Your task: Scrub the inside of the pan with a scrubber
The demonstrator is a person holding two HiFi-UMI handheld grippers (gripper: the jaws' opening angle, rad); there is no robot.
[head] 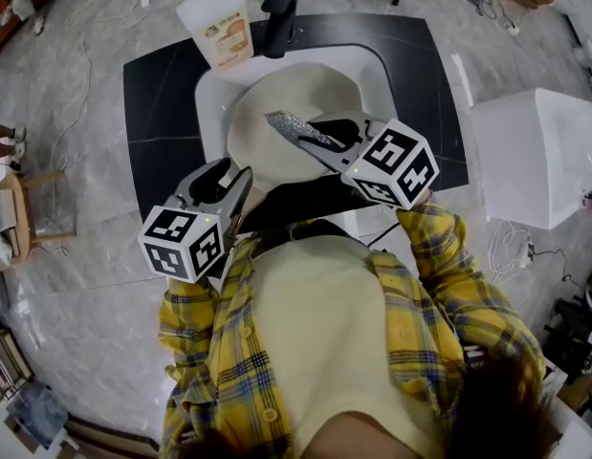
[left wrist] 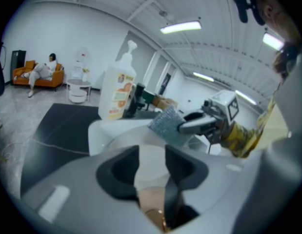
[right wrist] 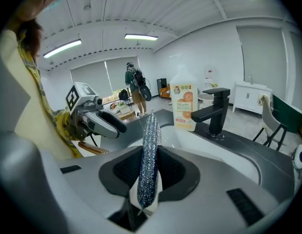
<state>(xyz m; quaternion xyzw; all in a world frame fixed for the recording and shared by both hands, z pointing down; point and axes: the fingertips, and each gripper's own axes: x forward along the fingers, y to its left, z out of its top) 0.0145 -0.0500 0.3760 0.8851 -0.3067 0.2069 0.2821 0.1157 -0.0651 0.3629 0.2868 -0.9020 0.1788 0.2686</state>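
Your left gripper (head: 229, 182) sits closest, clamped on the handle end of the cream pan (head: 305, 89), which lies over the white sink (head: 208, 94), just near of the tap (head: 281, 12). Your right gripper (head: 315, 138) pinches the silver scrubber (head: 294, 125) edge-on above the pan's inside; contact isn't clear. Press hard and the pan could swing about that single hold, or the thin scrubber could fold and slip free.

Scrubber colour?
Glittery silver. The scrubber shows best in the right gripper view.
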